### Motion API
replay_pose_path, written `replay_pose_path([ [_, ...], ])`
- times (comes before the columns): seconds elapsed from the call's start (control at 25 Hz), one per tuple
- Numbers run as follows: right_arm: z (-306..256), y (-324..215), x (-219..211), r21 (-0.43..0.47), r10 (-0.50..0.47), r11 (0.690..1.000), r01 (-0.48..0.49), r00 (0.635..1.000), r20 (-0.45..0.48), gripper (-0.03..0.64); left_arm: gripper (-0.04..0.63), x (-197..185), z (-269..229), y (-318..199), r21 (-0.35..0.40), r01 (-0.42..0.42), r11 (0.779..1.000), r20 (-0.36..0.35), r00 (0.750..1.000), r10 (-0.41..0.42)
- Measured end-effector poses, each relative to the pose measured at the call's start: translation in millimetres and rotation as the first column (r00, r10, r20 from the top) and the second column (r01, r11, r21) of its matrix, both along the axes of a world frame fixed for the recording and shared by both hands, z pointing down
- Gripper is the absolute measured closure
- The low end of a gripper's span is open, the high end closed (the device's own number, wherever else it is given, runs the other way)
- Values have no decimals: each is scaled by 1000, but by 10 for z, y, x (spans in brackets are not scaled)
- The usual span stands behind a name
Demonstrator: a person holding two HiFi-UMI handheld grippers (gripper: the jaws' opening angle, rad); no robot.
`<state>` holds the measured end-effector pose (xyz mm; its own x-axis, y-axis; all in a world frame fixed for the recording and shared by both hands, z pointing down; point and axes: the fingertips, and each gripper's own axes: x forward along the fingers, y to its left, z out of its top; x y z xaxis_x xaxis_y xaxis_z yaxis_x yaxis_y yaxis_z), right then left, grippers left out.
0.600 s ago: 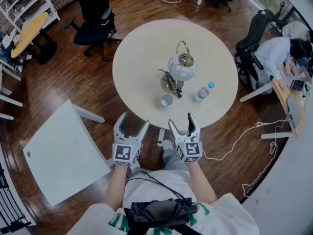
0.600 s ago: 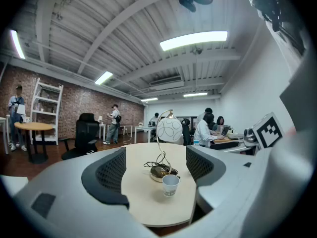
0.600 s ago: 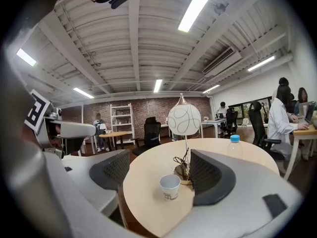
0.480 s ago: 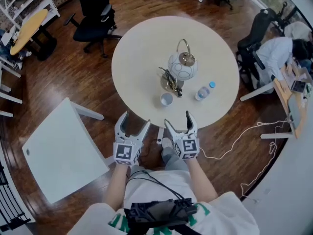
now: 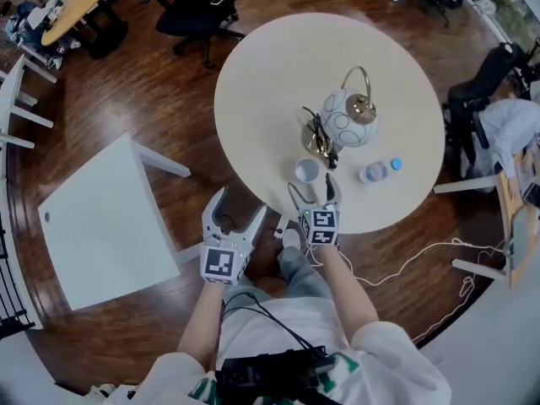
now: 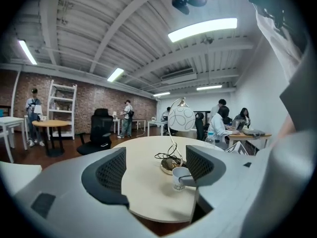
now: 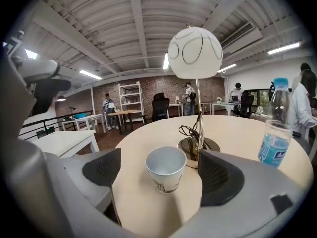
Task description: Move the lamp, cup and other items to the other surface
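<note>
Cup [image 7: 166, 168]: white paper, upright, empty, faint print low, beside brass base of lamp [image 7: 194, 51]. Right gripper [image 5: 312, 189] fingers spread, cup just ahead, untouched. Left gripper [image 5: 239, 205] fingers spread, empty.

Black office chair [image 5: 202, 11], dark wooden floor [image 5: 143, 91], yellow round table [image 5: 80, 2]

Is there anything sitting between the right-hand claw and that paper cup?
Nothing visible. The right gripper has its jaws open over the table's near edge, with only bare tabletop before the cup. The lamp stands behind the cup, the bottle off to its right.
</note>
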<state>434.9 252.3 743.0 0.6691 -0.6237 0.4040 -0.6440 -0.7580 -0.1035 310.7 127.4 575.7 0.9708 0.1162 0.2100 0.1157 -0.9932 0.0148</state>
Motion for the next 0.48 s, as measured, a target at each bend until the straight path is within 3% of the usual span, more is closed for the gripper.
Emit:
replay_pose_path([
  [0.24,338,-95,224,-56,-3,998,5,999,44,119,230,-303,-41,-260,-27,164,986,21,986,-164],
  [0.36,424,-128,241,-79,-32,996,35,999,42,165,229,-466,-19,-284,-23,172,985,39,984,-171],
  [0.4,393,-152,238,-77,-44,996,47,998,33,250,230,-503,-30,-296,-22,170,985,41,985,-169],
  [0.48,223,-223,197,-61,-61,996,62,998,17,249,230,-558,-90,-347,-21,161,987,33,987,-160],
])
